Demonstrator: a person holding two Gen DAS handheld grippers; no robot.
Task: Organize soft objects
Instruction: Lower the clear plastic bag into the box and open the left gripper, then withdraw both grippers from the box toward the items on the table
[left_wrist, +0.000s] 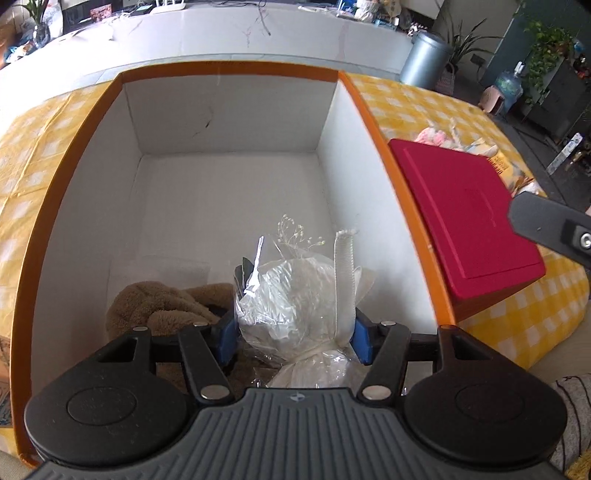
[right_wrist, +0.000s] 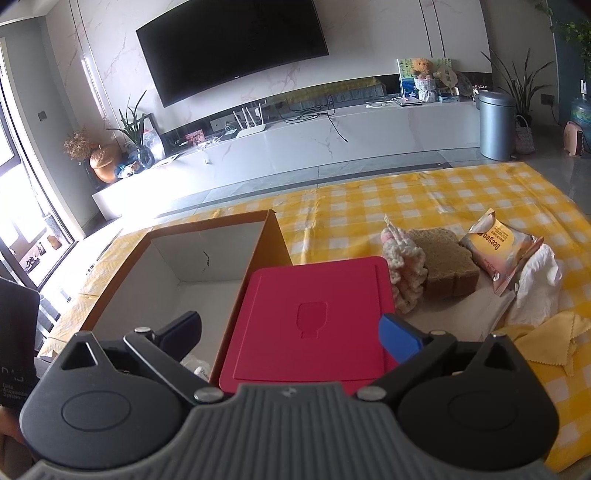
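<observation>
My left gripper (left_wrist: 293, 339) reaches down into a big orange box with white walls (left_wrist: 229, 66). It is shut on a clear-plastic-wrapped white bundle (left_wrist: 295, 295) tied with a white ribbon; a blue pad presses each side. A brown plush toy (left_wrist: 159, 310) lies on the box floor just left of the bundle. My right gripper (right_wrist: 291, 334) hovers open and holds nothing above a red lid (right_wrist: 314, 314) beside the box (right_wrist: 122, 273); one of its fingers (left_wrist: 546, 225) shows in the left wrist view. A pink-and-white crocheted piece (right_wrist: 402, 273) and a brown toast-shaped cushion (right_wrist: 447, 266) lie to the right.
The yellow checked cloth (right_wrist: 369, 206) covers the table. On its right side lie a snack packet (right_wrist: 502, 247), a crumpled white cloth (right_wrist: 535, 284) and a yellow cloth (right_wrist: 546, 339). A TV bench and a grey bin (right_wrist: 495, 125) stand beyond the table.
</observation>
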